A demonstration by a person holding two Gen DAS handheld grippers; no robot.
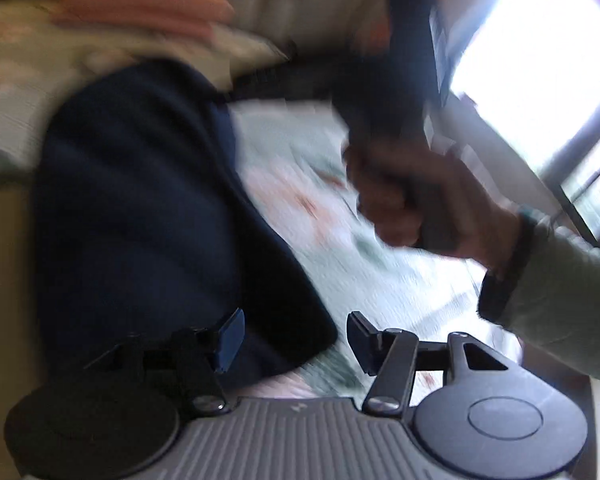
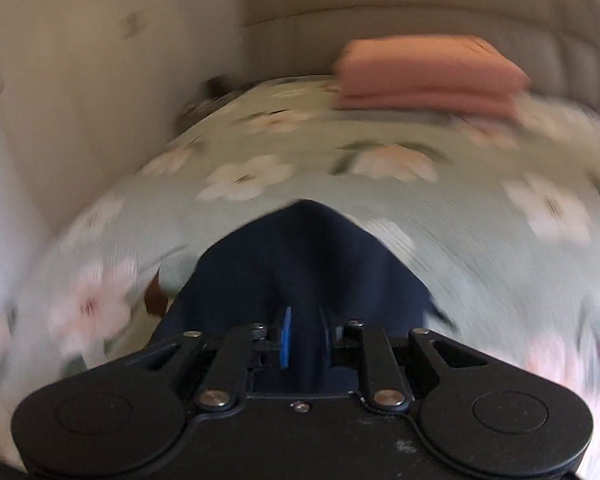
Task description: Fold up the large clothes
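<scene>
Navy cloth, the garment [image 1: 148,208], lies on the bed [image 1: 340,248] as a long dark band that runs from near the bed's close edge toward the pillows. From the left wrist it looks doubled over, with a rounded fold at its near end, so at least one fold seems done. How many folds remain cannot be judged, since neither view shows its whole outline.

The left tongs [image 1: 296,340] stand wide. The garment's near end lies between and under the jaws, and no pad presses on it, so they hold nothing. The right tongs [image 2: 306,338] stand narrow, with a small gap between the blue pads [image 2: 286,336]. Navy cloth fills the view just past them and rises to a peak [image 2: 306,210], but no cloth can be seen pinched in the gap, so they look free of it.

A pink folded stack [image 2: 432,76] sits near the headboard [image 2: 400,24], well apart from the garment. It may be finished work, though that is a guess.

Both views are smeared by motion. In the left view the person's right hand [image 1: 404,204] with its dark tool covers part of the flowered cover, and a pale sleeve [image 1: 560,292] cuts off the lower right. The window [image 1: 536,52] is blown out white. The garment's sleeves, collar and far end are not readable.
</scene>
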